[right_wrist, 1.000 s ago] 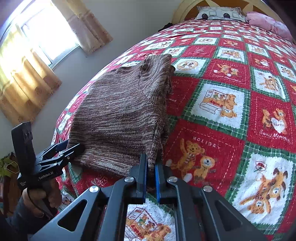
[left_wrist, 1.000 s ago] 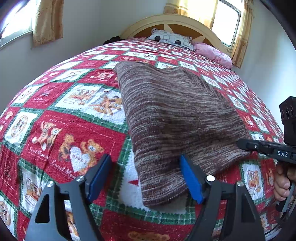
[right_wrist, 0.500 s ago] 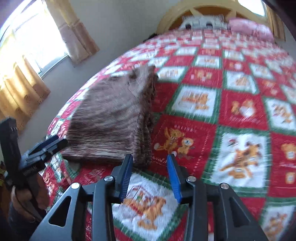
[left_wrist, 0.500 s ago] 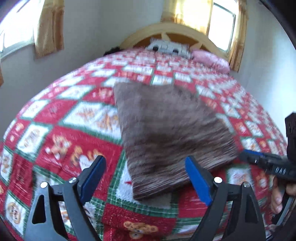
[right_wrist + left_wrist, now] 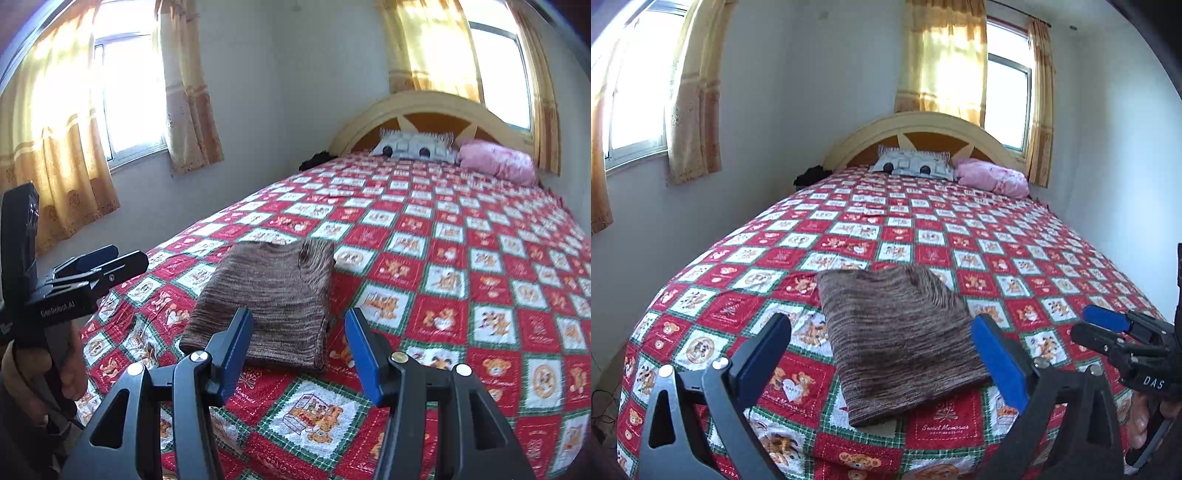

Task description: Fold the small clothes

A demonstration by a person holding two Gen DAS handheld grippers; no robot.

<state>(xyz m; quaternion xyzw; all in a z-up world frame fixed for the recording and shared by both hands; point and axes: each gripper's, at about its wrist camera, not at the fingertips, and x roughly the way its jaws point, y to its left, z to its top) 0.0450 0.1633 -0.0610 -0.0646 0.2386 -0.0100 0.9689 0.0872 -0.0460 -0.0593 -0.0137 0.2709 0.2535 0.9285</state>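
Observation:
A brown marled knit garment (image 5: pixel 897 339) lies folded into a flat rectangle near the foot of the bed; it also shows in the right wrist view (image 5: pixel 273 299). My left gripper (image 5: pixel 882 350) is open and empty, held back from and above the garment's near edge. My right gripper (image 5: pixel 299 332) is open and empty, raised off the garment's near right corner. The right gripper shows at the right edge of the left wrist view (image 5: pixel 1100 328). The left gripper shows at the left of the right wrist view (image 5: pixel 107 262).
The red, green and white teddy-bear quilt (image 5: pixel 997 258) covers the whole bed. A patterned pillow (image 5: pixel 912 166) and a pink pillow (image 5: pixel 993 177) lie by the arched headboard (image 5: pixel 923 125). Walls and curtained windows stand on the left and behind.
My right gripper has opened and let go of the garment's corner. Both grippers have pulled back and up from the bed, so the folded garment looks smaller and lies still.

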